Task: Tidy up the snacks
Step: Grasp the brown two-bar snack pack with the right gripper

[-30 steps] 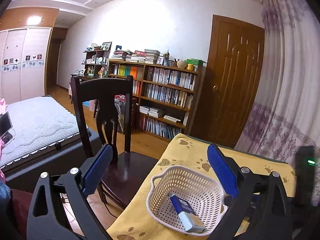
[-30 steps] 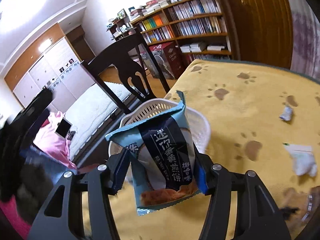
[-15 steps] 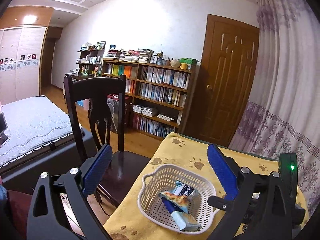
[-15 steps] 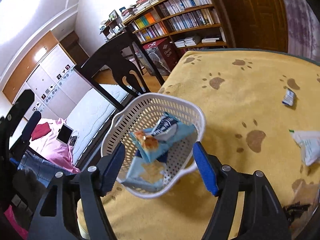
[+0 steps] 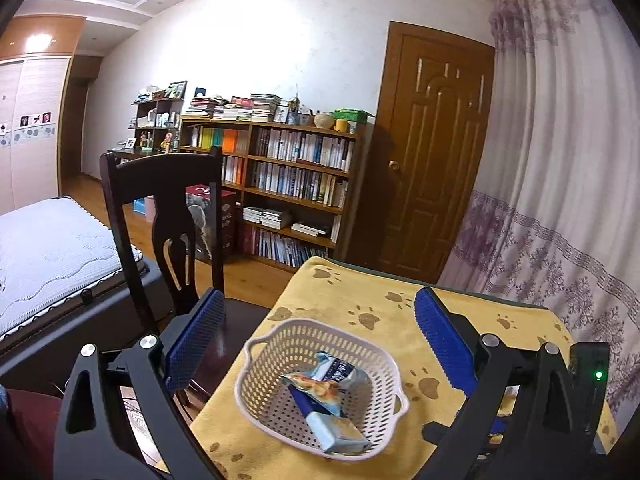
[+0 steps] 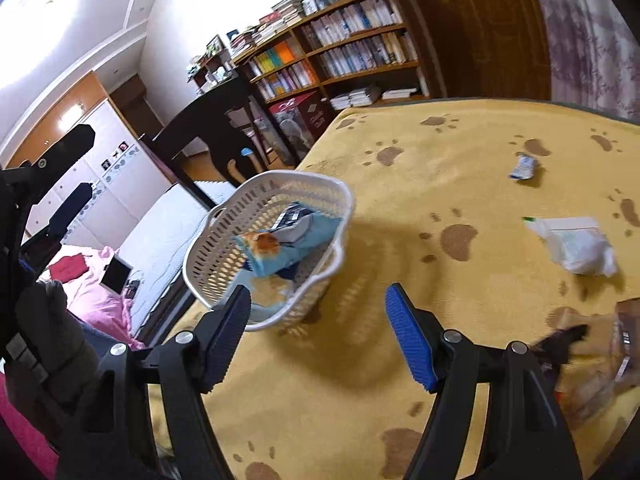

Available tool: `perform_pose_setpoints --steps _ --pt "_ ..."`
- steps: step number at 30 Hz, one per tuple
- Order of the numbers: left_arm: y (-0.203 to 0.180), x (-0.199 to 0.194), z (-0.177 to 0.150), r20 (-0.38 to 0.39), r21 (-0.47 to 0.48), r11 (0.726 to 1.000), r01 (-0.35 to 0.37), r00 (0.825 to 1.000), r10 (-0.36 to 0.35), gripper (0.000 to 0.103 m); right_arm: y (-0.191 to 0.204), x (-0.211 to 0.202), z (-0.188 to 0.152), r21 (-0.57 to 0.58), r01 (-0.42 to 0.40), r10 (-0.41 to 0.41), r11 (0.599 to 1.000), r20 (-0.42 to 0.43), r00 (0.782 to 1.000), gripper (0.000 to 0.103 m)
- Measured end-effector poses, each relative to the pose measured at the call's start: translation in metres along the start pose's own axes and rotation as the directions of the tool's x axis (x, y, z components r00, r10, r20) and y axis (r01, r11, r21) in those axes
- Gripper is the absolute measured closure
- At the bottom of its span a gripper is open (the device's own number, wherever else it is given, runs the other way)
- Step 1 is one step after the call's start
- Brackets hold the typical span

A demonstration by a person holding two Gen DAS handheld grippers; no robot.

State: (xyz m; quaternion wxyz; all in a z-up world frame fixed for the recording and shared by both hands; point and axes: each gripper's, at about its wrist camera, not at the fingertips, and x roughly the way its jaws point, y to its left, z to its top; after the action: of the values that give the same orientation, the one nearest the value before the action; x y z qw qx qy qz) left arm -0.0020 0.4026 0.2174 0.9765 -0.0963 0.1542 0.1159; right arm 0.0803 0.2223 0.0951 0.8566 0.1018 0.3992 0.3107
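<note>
The light blue snack bag now lies inside the white basket, on top of a long blue bar that was there already. A second ago your right claw was pinching that bag above the basket. Then you let go, and the bag dropped in. Now the right claw is spread wide and holds nothing, and it has pulled back a little toward you. The basket sits near the left edge of the surface, close to the dark chair.

Your left claw is spread wide too, with nothing in it. It has hardly moved; it hangs over the basket side of the yellow cloth.

So one more snack is put away. The job does not look done, though. A small blue packet lies far out on the cloth, well apart from the basket. A clear bag with something white in it lies to the right. There is more stuff at the right edge of your right view, but it is too blurry to name. I think you should reach for one of those next with the right claw.
</note>
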Motion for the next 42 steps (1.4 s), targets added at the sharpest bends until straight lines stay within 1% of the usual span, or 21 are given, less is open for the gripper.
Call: perform_pose_setpoints --steps 3,6,10,13,16,17,21,24,28,33,38,39,42 --pt "-0.009 0.001 -0.004 -0.008 0.018 1.0 0.014 1.0 -0.014 0.006 -0.013 -0.014 -0.003 0.012 0.03 -0.031 0.999 0.028 0.999 0.033" --pt "-0.016 0.001 -0.007 -0.016 0.029 0.999 0.027 1.0 -0.027 0.005 -0.033 -0.029 -0.008 0.037 0.082 -0.084 0.996 0.052 0.995 0.033" --pt "-0.03 0.004 -0.011 -0.036 0.043 0.998 0.052 0.998 -0.051 0.004 -0.072 -0.054 -0.015 0.1 0.133 -0.141 0.986 0.074 0.987 0.033" --pt "-0.044 0.007 -0.017 -0.055 0.07 0.995 0.078 0.996 -0.074 0.003 -0.105 -0.074 -0.021 0.161 0.19 -0.205 0.969 0.088 0.975 0.033" --pt "-0.059 0.009 -0.023 -0.073 0.1 0.99 0.097 0.993 -0.09 0.003 -0.142 -0.096 -0.027 0.235 0.229 -0.257 0.945 0.099 0.961 0.033" --pt "-0.064 0.01 -0.026 -0.081 0.112 0.988 0.106 0.992 -0.097 0.003 -0.155 -0.106 -0.03 0.257 0.249 -0.283 0.934 0.107 0.953 0.033" --pt "-0.082 0.014 -0.036 -0.11 0.149 0.979 0.14 0.986 -0.124 0.003 -0.183 -0.122 -0.038 0.293 0.3 -0.341 0.908 0.096 0.935 0.033" --pt "-0.095 0.019 -0.044 -0.14 0.171 0.971 0.168 0.979 -0.145 0.003 -0.201 -0.124 -0.048 0.316 0.333 -0.37 0.888 0.065 0.927 0.033" --pt "-0.107 0.025 -0.055 -0.175 0.187 0.963 0.194 0.971 -0.162 0.003 -0.212 -0.116 -0.057 0.315 0.358 -0.386 0.879 0.028 0.922 0.034" --pt "-0.113 0.029 -0.062 -0.194 0.199 0.959 0.203 0.967 -0.164 0.003 -0.207 -0.096 -0.053 0.241 0.4 -0.408 0.884 -0.019 0.913 0.034" --pt "-0.11 0.033 -0.063 -0.204 0.191 0.961 0.2 0.966 -0.161 0.003 -0.207 -0.07 -0.047 0.171 0.444 -0.436 0.879 -0.084 0.896 0.034" --pt "-0.109 0.033 -0.062 -0.204 0.189 0.962 0.199 0.966 -0.16 0.003 -0.206 -0.066 -0.047 0.159 0.452 -0.442 0.878 -0.095 0.892 0.034" --pt "-0.109 0.035 -0.063 -0.207 0.186 0.962 0.198 0.965 -0.159 0.003 -0.201 -0.055 -0.045 0.099 0.507 -0.498 0.856 -0.102 0.861 0.034"
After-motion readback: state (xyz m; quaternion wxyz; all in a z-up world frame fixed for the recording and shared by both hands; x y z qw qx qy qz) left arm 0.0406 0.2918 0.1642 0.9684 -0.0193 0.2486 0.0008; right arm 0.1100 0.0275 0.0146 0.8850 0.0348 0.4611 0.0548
